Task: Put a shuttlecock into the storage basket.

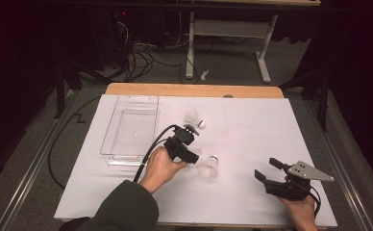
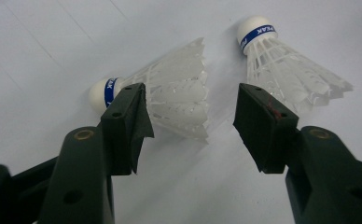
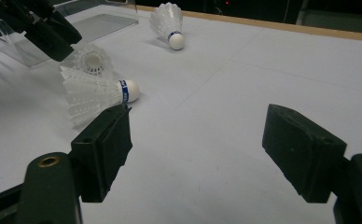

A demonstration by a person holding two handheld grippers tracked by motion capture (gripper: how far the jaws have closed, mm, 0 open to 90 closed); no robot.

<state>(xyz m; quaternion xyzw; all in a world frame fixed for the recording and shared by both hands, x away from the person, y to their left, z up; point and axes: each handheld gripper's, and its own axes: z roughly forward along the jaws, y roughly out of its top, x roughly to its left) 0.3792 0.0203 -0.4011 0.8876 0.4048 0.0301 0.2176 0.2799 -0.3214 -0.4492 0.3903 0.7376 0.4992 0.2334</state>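
Three white feather shuttlecocks with blue bands lie on the white table sheet. One shuttlecock (image 2: 174, 95) lies just beyond my left gripper (image 2: 191, 100), its skirt in line with the gap between the open jaws and untouched by them. A second shuttlecock (image 2: 281, 65) rests beside it to the right. In the high view the left gripper (image 1: 195, 158) hovers over this pair (image 1: 208, 168) at mid-table. The third shuttlecock (image 1: 192, 118) lies farther back. My right gripper (image 1: 266, 168) is open and holds nothing near the front right; its own view (image 3: 200, 121) faces the pair (image 3: 95, 91) and the far shuttlecock (image 3: 170, 23).
A clear plastic tray (image 1: 129, 127) stands at the back left of the sheet, close behind the left hand. The wooden table edge (image 1: 194, 90) runs along the back. White sheet spreads between the two grippers.
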